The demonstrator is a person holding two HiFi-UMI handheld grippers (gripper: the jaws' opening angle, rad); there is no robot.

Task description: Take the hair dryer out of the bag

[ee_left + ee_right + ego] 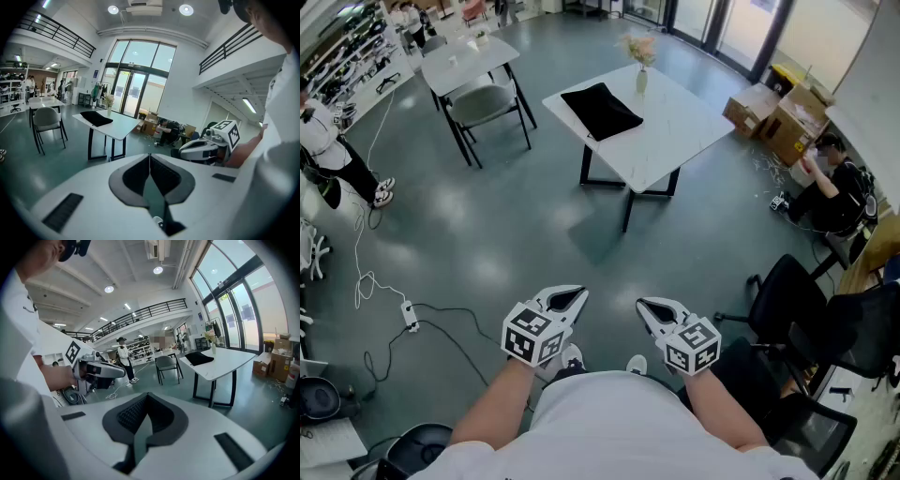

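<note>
both tools are clenched on nothing: the left gripper (574,298) and the right gripper (652,307) sit side by side close to my body, jaws pressed together, tips tilted a little down at bare floor.

the black bag (602,110) lies flat on the white table (684,127), well away, straight ahead. in the left gripper view it sits left of the jaw line, in the right gripper view right of it, so i judge it lies between the two and neither hand is clearly nearer. i cannot see the hair dryer; i take it to be inside the bag. the bag's long side seems to run along the table edge on my left, and i cannot tell which end opens.

the table stands corner-on to me, with the bag on its left half. a vase of flowers (641,75) stands just beyond the bag, a thing to keep clear of when reaching. the floor between me and the table is open. a grey chair (483,105) stands left of the table, a black office chair (792,300) close on my right, and a cable (398,309) trails on the floor to my left.
</note>
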